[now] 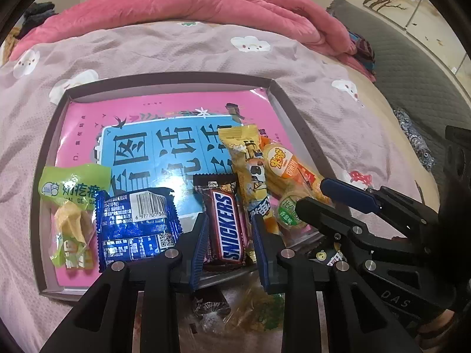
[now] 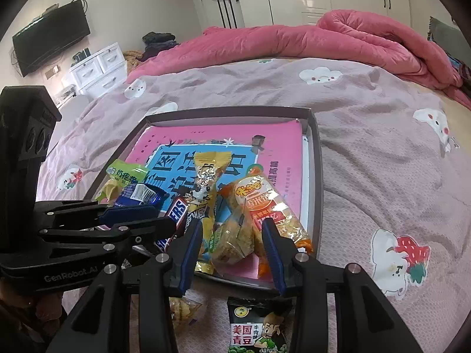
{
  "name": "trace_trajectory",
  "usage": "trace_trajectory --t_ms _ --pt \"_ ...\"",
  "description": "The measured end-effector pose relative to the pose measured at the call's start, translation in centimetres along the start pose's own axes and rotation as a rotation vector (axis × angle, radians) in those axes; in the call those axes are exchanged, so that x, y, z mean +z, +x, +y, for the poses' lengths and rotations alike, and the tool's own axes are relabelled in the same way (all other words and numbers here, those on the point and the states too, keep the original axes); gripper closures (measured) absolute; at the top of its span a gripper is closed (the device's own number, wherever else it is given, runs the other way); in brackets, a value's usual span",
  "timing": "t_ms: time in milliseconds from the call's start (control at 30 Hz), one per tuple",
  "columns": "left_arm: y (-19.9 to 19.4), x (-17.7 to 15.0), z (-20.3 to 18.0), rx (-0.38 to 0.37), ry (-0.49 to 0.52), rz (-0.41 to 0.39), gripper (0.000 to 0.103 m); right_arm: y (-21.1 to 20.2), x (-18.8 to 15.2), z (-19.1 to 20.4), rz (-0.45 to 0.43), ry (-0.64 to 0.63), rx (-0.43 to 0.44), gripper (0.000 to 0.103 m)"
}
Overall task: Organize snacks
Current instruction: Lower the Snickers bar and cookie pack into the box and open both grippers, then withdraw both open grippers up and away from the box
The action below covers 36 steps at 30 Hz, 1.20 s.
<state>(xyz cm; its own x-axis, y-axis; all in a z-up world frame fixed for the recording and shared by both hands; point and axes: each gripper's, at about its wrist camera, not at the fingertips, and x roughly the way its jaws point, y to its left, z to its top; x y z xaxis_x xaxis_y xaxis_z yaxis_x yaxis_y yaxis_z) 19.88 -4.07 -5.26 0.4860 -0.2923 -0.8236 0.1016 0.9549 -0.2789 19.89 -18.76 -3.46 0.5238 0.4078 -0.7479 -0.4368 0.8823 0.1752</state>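
A shallow grey box (image 1: pixel 297 111) (image 2: pixel 319 176) lies on the bed with a pink and blue sheet in its bottom. Along its near edge lie a green packet (image 1: pixel 73 188), a blue packet (image 1: pixel 135 223), a Snickers bar (image 1: pixel 228 226) (image 2: pixel 173 214), a yellow packet (image 1: pixel 250 170) (image 2: pixel 206 188), an orange rice-cracker pack (image 1: pixel 291 167) (image 2: pixel 273 214) and a small green-labelled cracker (image 2: pixel 232 241). My left gripper (image 1: pixel 229 250) is open, its pads either side of the Snickers bar. My right gripper (image 2: pixel 232 253) is open, straddling the small cracker and the orange pack's end.
Loose snacks lie on the bedspread in front of the box: a green-pea packet (image 2: pixel 259 326), a clear cracker pack (image 2: pixel 185 309) and dark wrappers (image 1: pixel 210 306). A pink quilt (image 2: pixel 323 38) is piled at the back. A TV (image 2: pixel 50 38) and white drawers (image 2: pixel 97 67) stand far left.
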Motion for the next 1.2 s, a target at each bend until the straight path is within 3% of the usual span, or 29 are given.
trace_trajectory --t_ms 367,500,700,1200 --pt "-0.8 0.0 -0.1 0.004 -0.006 -0.011 0.061 -0.8 0.3 -0.2 -0.036 0.013 -0.012 0.060" --pt "-1.3 0.0 0.0 0.008 -0.010 -0.021 0.054 -1.8 0.5 -0.1 -0.085 0.023 -0.004 0.052" --pt "-2.2 0.2 0.0 0.014 -0.011 -0.046 0.041 -2.6 0.8 -0.5 -0.120 0.055 0.004 0.048" --pt "-3.6 0.2 0.2 0.039 -0.020 -0.070 0.030 -3.3 1.0 -0.7 -0.150 0.061 -0.032 0.033"
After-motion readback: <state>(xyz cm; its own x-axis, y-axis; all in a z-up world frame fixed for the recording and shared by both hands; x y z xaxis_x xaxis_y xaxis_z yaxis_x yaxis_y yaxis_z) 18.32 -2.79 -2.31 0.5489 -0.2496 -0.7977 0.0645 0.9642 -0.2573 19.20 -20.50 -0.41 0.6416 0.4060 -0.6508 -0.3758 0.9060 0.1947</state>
